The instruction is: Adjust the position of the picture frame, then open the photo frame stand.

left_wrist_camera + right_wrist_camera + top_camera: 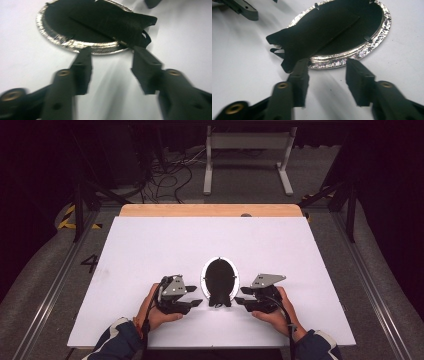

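An oval picture frame [220, 279] with a silver rim lies face down on the white board [150, 245]; its black back and fold-out stand face up. My left gripper [195, 296] sits just left of the frame's near end and my right gripper [242, 296] just right of it, both pointing inward. In the left gripper view, the left gripper [111, 56] is open, its tips short of the silver rim [50, 35] and the stand [120, 23]. In the right gripper view, the right gripper [328, 65] is open too, near the rim [377, 42], with nothing between its pads.
The board covers a wooden table whose back edge [210, 210] shows beyond it. Past the table, on the floor, lie cables [170, 175] and a white metal stand [247, 155]. The right gripper's tip [151, 3] and the left gripper's jaw [242, 8] show farther off.
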The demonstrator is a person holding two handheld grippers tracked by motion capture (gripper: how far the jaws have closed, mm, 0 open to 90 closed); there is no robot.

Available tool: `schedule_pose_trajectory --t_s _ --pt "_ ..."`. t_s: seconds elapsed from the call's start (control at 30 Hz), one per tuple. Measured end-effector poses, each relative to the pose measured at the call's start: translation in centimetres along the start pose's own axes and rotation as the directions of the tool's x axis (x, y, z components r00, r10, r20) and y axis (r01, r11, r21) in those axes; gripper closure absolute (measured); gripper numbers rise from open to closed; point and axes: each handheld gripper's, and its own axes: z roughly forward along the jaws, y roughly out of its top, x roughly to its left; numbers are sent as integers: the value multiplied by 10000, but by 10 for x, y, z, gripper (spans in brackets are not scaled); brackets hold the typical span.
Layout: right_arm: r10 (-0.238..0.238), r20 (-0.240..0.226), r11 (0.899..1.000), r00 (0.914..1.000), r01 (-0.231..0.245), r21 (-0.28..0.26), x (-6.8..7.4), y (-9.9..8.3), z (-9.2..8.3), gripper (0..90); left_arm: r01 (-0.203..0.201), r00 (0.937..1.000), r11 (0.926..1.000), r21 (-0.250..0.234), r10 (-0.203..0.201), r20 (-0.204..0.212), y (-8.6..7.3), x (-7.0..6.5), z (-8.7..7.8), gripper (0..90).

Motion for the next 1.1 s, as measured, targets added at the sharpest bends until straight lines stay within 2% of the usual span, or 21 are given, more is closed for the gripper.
schedule_pose_trajectory --t_s 0.03,0.07,0.1,0.17,0.23,0.27,0.3,0.4,0.43,0.47,0.5,0.6,0.7,0.77,0.83,0.97,1.1 --pt "-47 54 10000 10000 47 -50 1 -1 -2 428 69 9993 10000 -18 -69 -361 -4 -1 -5 383" --pt "-108 130 9999 9999 108 -59 2 -1 -4 365 165 9988 9998 -59 -167 -452 -7 0 -10 311" --pt "-165 189 9998 9997 166 -59 2 -2 -5 324 231 9982 9997 -61 -234 -556 -10 0 -14 278" --pt "-243 343 9997 9991 245 -56 4 -4 -7 232 553 9941 9985 0 -551 -932 -20 2 -23 172" --pt "-350 560 9994 9978 351 -16 7 -5 -8 170 702 9907 9975 39 -693 -1173 -26 3 -29 120" --pt "-350 560 9994 9978 351 -16 7 -5 -8 170 702 9907 9975 39 -693 -1173 -26 3 -29 101" --pt "-349 617 9994 9975 346 53 7 -5 -8 148 887 9869 9960 -46 -885 -1346 -33 3 -36 101" --pt "-406 490 9991 9980 399 151 12 -7 -8 143 1174 9797 9927 -271 -1202 -1605 -45 6 -52 61" --pt "-427 472 9990 9980 421 148 13 -7 -8 144 1223 9791 9919 -354 -1264 -1594 -48 6 -55 56" --pt "-415 348 9991 9985 413 81 14 -6 -8 150 1314 9754 9904 -436 -1371 -1729 -54 8 -63 54" --pt "-381 313 9993 9988 380 59 14 -6 -8 155 1314 9754 9904 -436 -1371 -1729 -54 8 -63 54" --pt "-391 305 9991 9988 386 172 15 -7 -7 172 1393 9684 9900 -227 -1409 -2056 -64 7 -70 56" --pt "-554 692 9979 9961 529 381 16 -7 -4 216 1411 9615 9900 21 -1366 -2386 -71 4 -74 67" --pt "-462 553 9986 9974 446 295 16 -6 -3 247 1392 9588 9902 -68 -1365 -2492 -75 3 -79 68" --pt "-493 590 9979 9970 466 449 16 -6 -2 286 1538 9542 9878 -235 -1546 -2561 -78 4 -84 72" --pt "-459 398 9971 9981 434 633 16 -5 1 327 1855 9450 9823 -275 -1860 -2689 -85 6 -91 85" --pt "-516 181 9960 9985 501 740 16 -3 4 351 1705 9462 9851 -224 -1700 -2752 -88 2 -98 87"
